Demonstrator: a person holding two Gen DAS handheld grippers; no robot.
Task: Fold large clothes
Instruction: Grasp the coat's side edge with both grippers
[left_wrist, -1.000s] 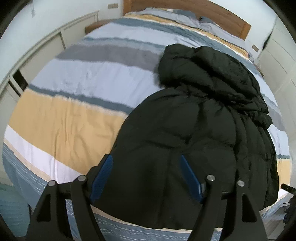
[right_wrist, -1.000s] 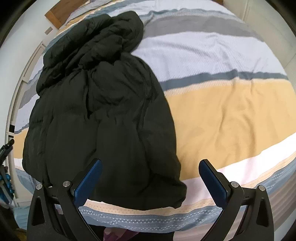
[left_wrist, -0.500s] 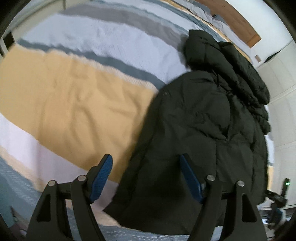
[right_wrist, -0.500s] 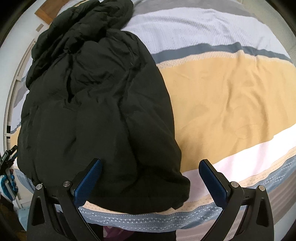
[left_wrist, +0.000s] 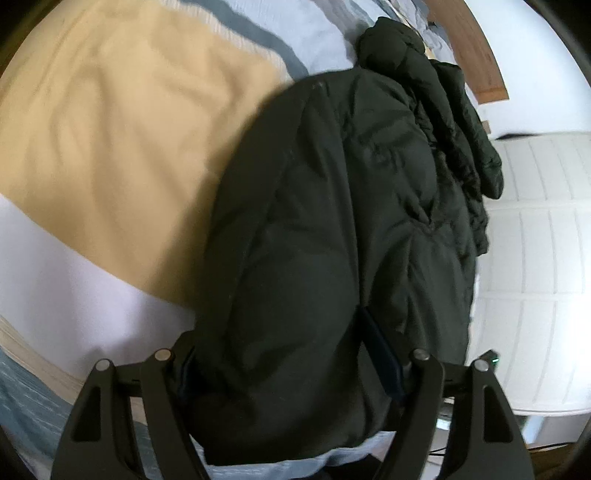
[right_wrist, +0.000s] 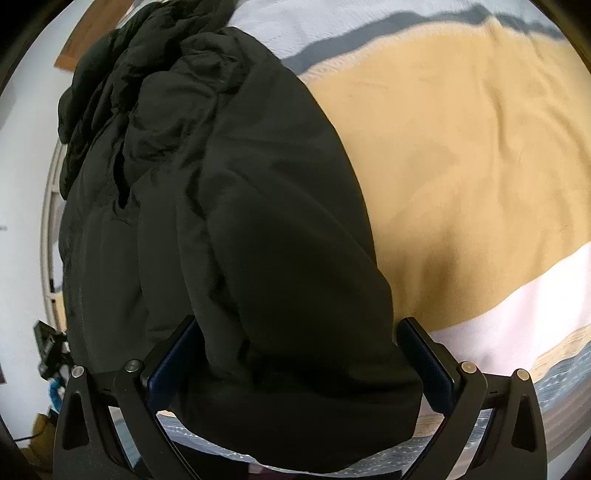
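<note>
Both grippers have sunk since a second ago, so I now see the black padded jacket (left_wrist: 332, 229), lying on the striped bedspread (left_wrist: 110, 147), bulging up between each pair of fingers. On my left gripper (left_wrist: 286, 365) and right gripper (right_wrist: 301, 356) alike, jaws stand wide, astride the hem. Only the left view shows white cabinet doors (left_wrist: 535, 258); only the right shows dark gear (right_wrist: 50, 349) beside the bed.

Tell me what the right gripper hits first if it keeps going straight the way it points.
The black jacket. Its near hem already bulges between the open jaws of the right gripper, so the padded fabric comes first, with the striped bed cover beneath it. How much gap remains is hard to judge, probably little.
</note>
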